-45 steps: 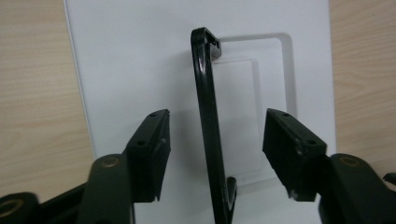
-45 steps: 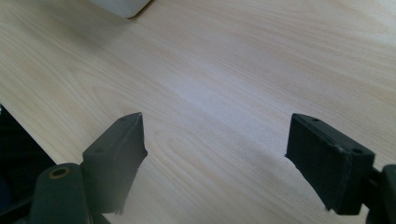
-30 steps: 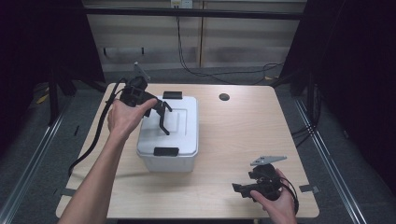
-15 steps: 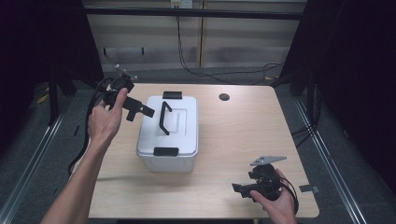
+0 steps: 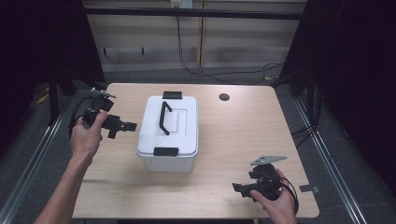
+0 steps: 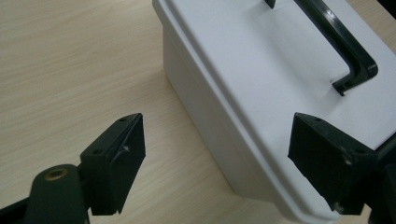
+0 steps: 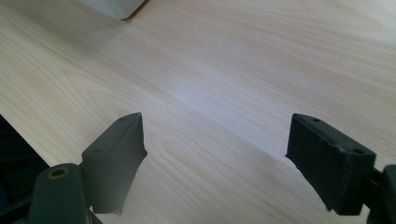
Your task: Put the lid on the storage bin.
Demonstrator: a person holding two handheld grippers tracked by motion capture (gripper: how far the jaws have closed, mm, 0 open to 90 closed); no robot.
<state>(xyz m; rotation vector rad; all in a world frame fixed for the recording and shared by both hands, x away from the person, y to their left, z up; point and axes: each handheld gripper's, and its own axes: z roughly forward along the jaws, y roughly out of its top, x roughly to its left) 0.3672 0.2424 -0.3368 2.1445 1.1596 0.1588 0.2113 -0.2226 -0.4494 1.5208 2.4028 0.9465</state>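
Note:
A white lidded box (image 5: 168, 133) stands in the middle of the wooden table (image 5: 233, 135), with a black handle (image 5: 164, 115) on its lid and black latches at the near and far ends. My left gripper (image 5: 123, 126) is held just left of the box, jaws open and pointing at its side. In the left gripper view the box (image 6: 261, 84) and its handle (image 6: 345, 51) lie ahead, with nothing between the jaws of the gripper (image 6: 217, 168). My right gripper (image 5: 238, 189) rests low near the table's front right, open over bare wood (image 7: 210, 93).
A round dark hole (image 5: 224, 97) sits in the table's far right part. Cables hang behind the table. Metal rails run along both sides on the floor. A corner of the white box (image 7: 112, 8) is at the top of the right gripper view.
My left gripper has come away from the box handle and moved left and toward me, down beside the box. The right gripper has stayed where it was.

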